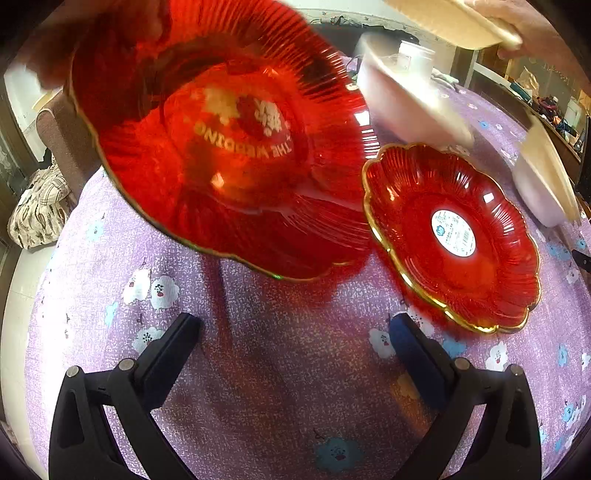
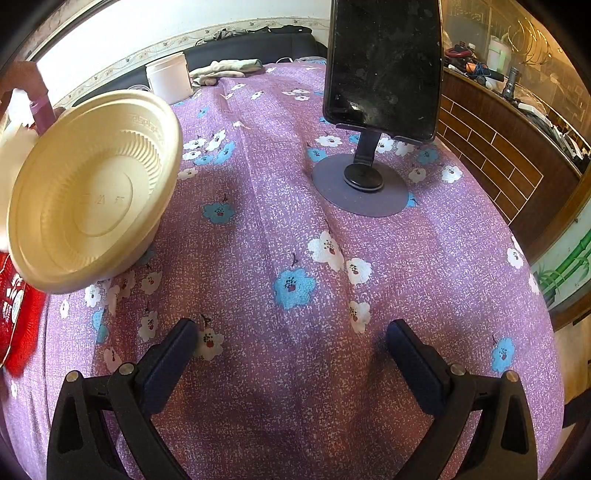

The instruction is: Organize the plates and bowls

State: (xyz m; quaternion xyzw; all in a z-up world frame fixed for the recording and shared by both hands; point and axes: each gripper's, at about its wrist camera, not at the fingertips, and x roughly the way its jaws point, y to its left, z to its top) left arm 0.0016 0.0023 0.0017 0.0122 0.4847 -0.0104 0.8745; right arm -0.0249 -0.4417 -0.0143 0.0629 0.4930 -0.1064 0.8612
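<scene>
In the left wrist view a bare hand point(image 1: 66, 44) holds a large red glass plate point(image 1: 221, 147), tilted, above the purple floral tablecloth point(image 1: 258, 369). A second red plate with a gold rim and a white sticker point(image 1: 452, 240) lies on the table to the right. Blurred cream bowls show at the upper middle point(image 1: 406, 99), at the top point(image 1: 454, 22) in another hand, and at the right point(image 1: 546, 184). My left gripper point(image 1: 295, 339) is open and empty below the plates. In the right wrist view a cream bowl point(image 2: 92, 192) sits tilted at the left. My right gripper point(image 2: 291, 339) is open and empty over cloth.
A black phone on a round stand point(image 2: 380, 74) stands at the far middle-right of the table. A white tub point(image 2: 170, 77) and a crumpled cloth point(image 2: 229, 68) sit at the far edge. A red plate edge point(image 2: 18, 314) shows at the left. A wooden counter point(image 2: 498, 147) borders the right.
</scene>
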